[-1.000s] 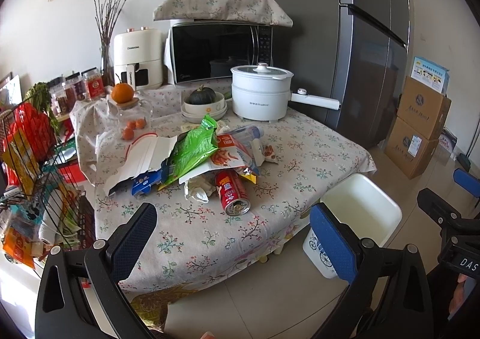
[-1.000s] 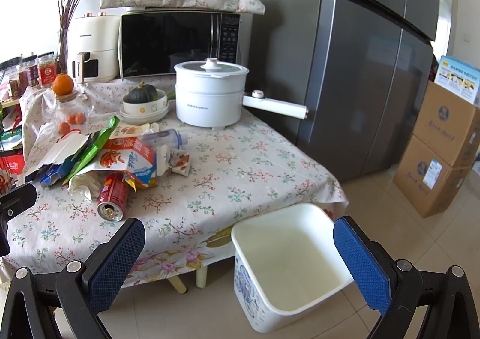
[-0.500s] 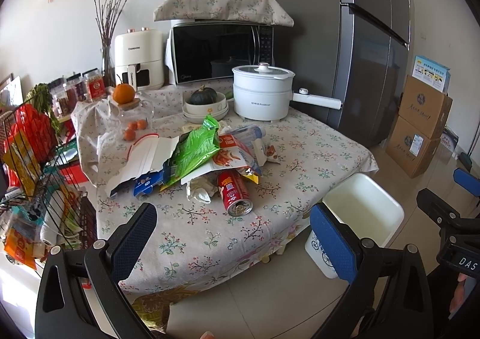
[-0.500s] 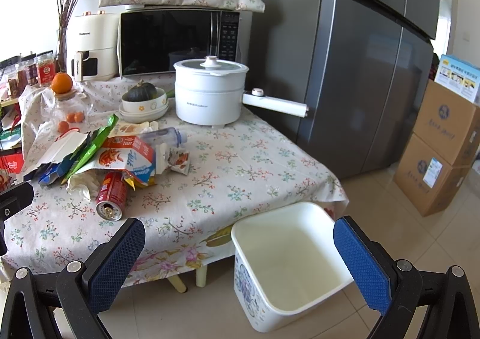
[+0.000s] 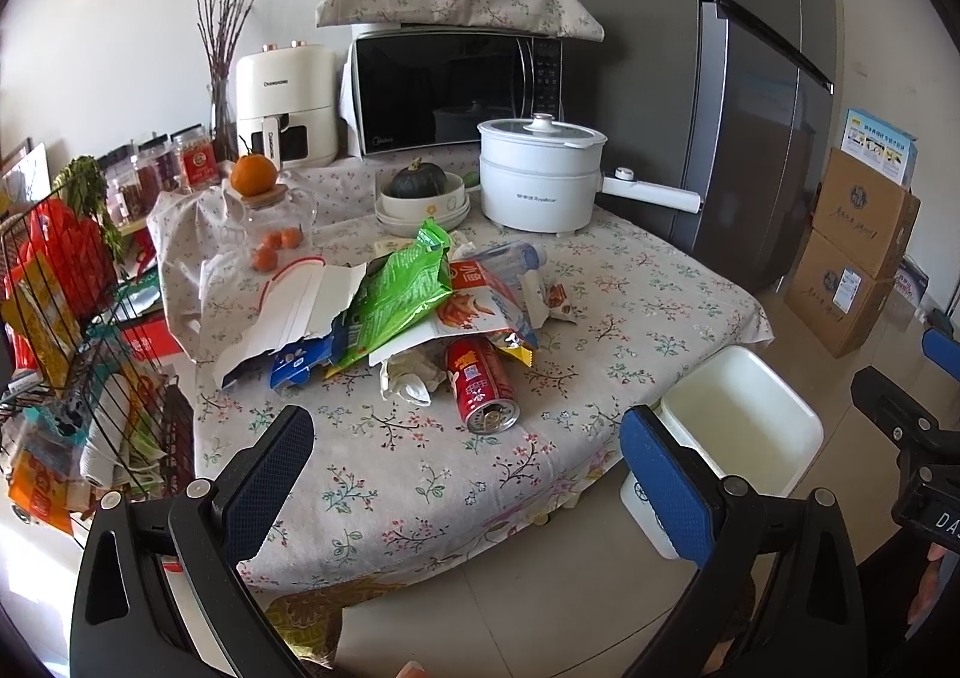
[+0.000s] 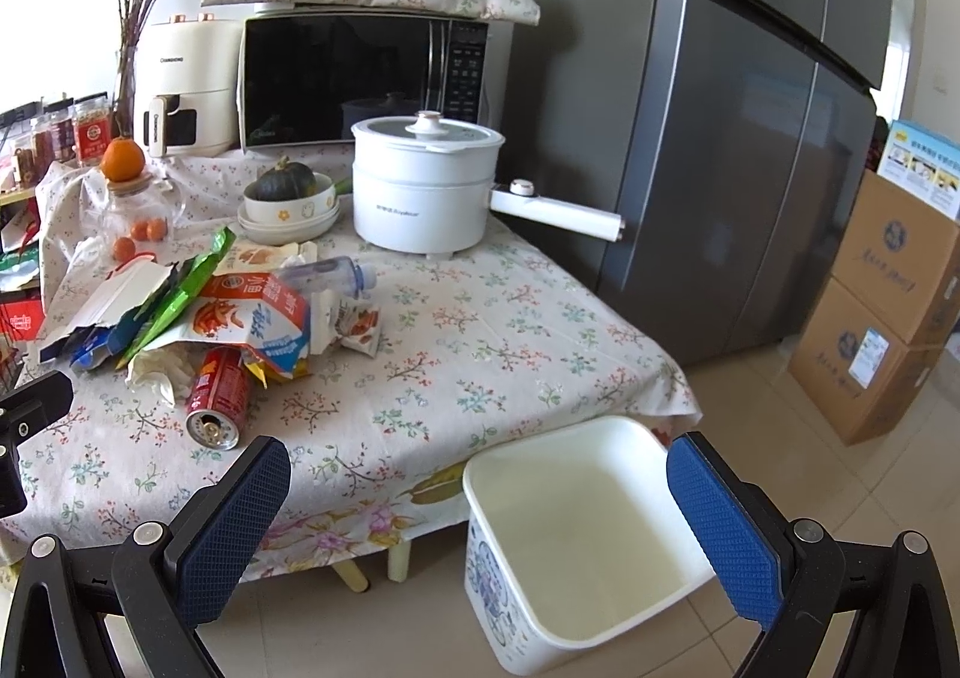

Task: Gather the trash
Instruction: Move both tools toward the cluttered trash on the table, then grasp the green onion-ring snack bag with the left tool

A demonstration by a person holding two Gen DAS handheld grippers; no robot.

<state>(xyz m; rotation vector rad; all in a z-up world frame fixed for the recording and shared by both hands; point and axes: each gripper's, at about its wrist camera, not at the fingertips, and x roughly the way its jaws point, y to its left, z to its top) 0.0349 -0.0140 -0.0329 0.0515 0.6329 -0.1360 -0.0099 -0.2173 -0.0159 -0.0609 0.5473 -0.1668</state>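
We take the table [image 6: 480, 330] with its floral cloth as reference. Behind it stands a white wall [image 5: 120, 48]; at its far right corner, a tall grey refrigerator [image 6: 720, 108]. Pale floor tiles [image 6: 810, 438] extend right of the table to stacked cardboard boxes [image 6: 888, 306]. A black wire rack [image 5: 66, 318] stands at its left. Daylight is bright.

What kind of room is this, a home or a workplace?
Most likely a home kitchen or dining corner: a microwave and a tall grey fridge stand behind a cloth-covered table with a white cooking pot.
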